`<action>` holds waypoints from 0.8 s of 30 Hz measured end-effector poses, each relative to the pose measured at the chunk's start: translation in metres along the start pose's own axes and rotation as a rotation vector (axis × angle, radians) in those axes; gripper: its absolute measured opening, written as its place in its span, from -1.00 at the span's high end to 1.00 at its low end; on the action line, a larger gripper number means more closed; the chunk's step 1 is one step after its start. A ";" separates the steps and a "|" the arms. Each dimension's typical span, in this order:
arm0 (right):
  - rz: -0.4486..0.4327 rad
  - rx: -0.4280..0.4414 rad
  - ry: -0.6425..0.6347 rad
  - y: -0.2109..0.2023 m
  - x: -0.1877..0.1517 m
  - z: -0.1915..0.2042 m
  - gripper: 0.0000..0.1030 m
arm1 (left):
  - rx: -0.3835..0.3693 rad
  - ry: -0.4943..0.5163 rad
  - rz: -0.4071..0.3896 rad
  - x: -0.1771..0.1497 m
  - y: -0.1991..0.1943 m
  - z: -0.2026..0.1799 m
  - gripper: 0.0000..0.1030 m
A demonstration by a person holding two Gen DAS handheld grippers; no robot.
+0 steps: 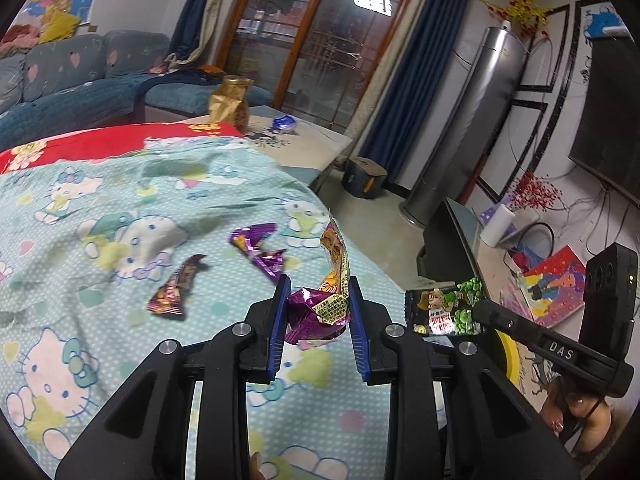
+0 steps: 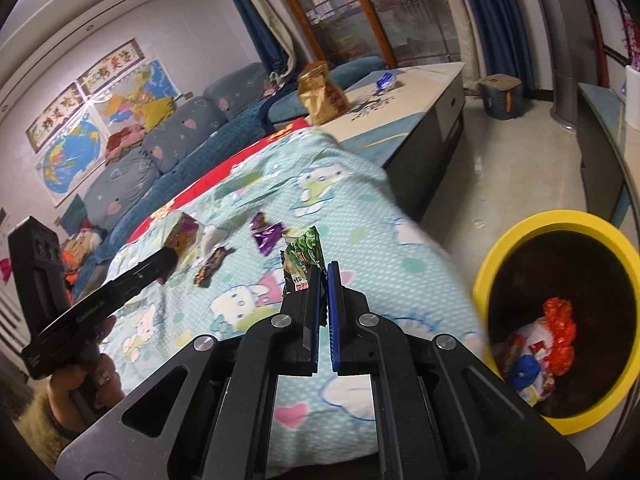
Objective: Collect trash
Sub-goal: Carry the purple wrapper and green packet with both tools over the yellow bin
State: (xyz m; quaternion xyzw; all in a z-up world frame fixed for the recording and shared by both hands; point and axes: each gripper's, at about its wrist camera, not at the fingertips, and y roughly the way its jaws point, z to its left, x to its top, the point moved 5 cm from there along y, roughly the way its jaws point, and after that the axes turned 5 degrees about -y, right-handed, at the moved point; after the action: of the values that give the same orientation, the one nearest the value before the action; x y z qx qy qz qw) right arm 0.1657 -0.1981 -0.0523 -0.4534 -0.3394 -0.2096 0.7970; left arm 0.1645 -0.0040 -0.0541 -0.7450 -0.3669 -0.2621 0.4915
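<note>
My left gripper (image 1: 319, 292) is shut on a crumpled purple and yellow wrapper (image 1: 326, 304) and holds it above the Hello Kitty sheet (image 1: 120, 208). My right gripper (image 2: 323, 276) is shut on a green snack wrapper (image 2: 305, 258), which also shows in the left wrist view (image 1: 446, 312). Two wrappers lie on the sheet: a purple one (image 1: 260, 250) and a dark brown one (image 1: 176, 286); the right wrist view shows them too, purple (image 2: 266, 234) and brown (image 2: 210, 266). A yellow-rimmed trash bin (image 2: 516, 240) stands on the floor at the right, with trash inside.
A gold bag (image 1: 230, 104) and a blue wrapper (image 1: 284, 122) sit on the low table (image 1: 320, 144) beyond the sheet. A blue sofa (image 1: 80, 76) is at the far left. A tall grey air conditioner (image 1: 468, 120) and a TV stand (image 1: 460, 236) are at the right.
</note>
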 end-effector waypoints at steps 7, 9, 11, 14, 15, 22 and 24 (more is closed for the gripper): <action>-0.024 -0.057 0.037 -0.017 0.000 -0.032 0.96 | -0.043 0.065 0.033 -0.009 0.014 -0.035 0.48; -0.032 -0.076 0.049 -0.022 0.000 -0.043 0.96 | -0.056 0.084 0.042 -0.012 0.017 -0.043 0.48; -0.039 -0.091 0.060 -0.026 0.000 -0.052 0.96 | -0.066 0.102 0.051 -0.015 0.021 -0.053 0.48; -0.053 -0.116 0.079 -0.035 0.002 -0.065 0.96 | -0.084 0.127 0.064 -0.019 0.027 -0.067 0.48; -0.056 -0.124 0.081 -0.037 0.002 -0.068 0.96 | -0.089 0.135 0.068 -0.020 0.029 -0.073 0.48; -0.073 -0.192 0.124 -0.055 0.001 -0.106 0.96 | -0.131 0.213 0.105 -0.034 0.041 -0.109 0.48; -0.076 -0.210 0.144 -0.060 0.000 -0.117 0.96 | -0.143 0.233 0.118 -0.038 0.046 -0.120 0.48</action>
State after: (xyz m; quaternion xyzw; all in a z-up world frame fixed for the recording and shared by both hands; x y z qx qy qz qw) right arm 0.1685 -0.3290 -0.0596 -0.5050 -0.2744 -0.3058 0.7590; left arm 0.1759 -0.1373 -0.0620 -0.7630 -0.2432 -0.3431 0.4909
